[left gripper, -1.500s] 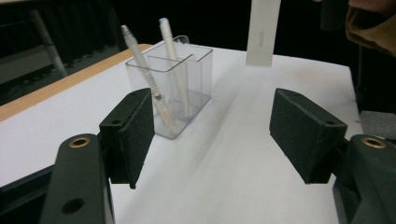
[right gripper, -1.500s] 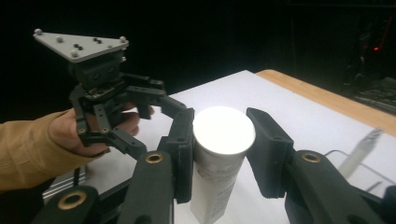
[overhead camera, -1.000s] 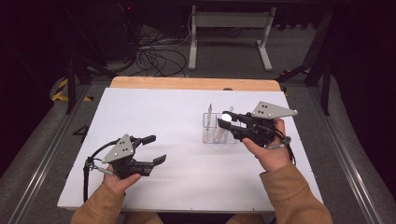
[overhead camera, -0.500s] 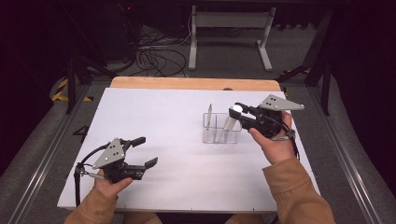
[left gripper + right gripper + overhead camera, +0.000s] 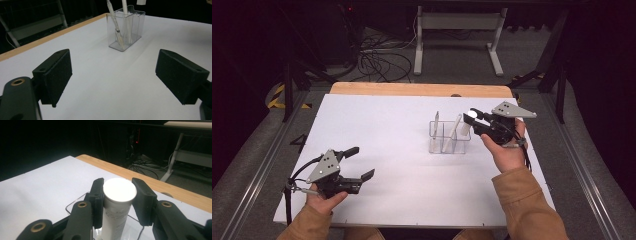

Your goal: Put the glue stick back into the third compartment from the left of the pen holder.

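White counter (image 5: 392, 135), dark room behind. Right tongs (image 5: 473, 123) clamp a white tube (image 5: 117, 205) upright over the clear holder (image 5: 449, 137), far right. Left tongs (image 5: 357, 162), near left, have just been opening, nothing between. Lower tube straight into a free compartment; avoid the pens (image 5: 117, 27).

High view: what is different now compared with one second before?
The left gripper drew back toward the table's near-left corner, its empty jaws opening. The right gripper, clamped on the white tube, shifted right over the clear holder. The holder and its pens stayed put.
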Tool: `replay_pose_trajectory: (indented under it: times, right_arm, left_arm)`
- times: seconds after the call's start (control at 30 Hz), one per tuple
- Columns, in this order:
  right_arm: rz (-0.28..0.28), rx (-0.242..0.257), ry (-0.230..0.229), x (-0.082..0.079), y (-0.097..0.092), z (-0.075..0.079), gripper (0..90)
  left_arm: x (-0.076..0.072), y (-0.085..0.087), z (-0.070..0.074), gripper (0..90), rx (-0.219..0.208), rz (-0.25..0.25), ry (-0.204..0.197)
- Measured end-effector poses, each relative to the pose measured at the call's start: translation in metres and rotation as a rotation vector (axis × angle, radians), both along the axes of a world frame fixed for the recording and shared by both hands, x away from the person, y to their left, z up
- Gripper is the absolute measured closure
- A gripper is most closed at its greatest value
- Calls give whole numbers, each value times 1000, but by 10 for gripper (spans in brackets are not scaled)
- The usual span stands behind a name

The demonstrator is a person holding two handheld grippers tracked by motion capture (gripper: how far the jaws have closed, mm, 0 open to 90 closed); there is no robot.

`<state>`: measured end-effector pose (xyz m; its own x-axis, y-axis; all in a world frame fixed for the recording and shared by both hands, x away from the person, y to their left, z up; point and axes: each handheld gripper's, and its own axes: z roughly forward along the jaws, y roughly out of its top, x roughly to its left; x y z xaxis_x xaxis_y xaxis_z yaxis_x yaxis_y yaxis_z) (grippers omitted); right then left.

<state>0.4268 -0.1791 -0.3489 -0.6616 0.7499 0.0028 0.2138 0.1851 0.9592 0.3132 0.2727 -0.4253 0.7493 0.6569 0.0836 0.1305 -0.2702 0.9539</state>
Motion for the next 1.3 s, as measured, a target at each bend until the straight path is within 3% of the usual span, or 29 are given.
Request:
replay_pose_trajectory:
  times: [0.37,0.83,1.13,1.3]
  right_arm:
    - [-28,-5,17,9,-1,-9,644]
    - [-42,-7,73,17,3,-27,644]
    - [-53,-7,89,19,3,-29,641]
    - [-71,-5,60,18,0,-26,484]
  left_arm:
    - [-2,3,-1,145,8,8,0]
    - [-4,5,-3,146,9,10,8]
    - [-4,5,-3,147,10,12,7]
    - [-4,6,-3,147,13,15,4]
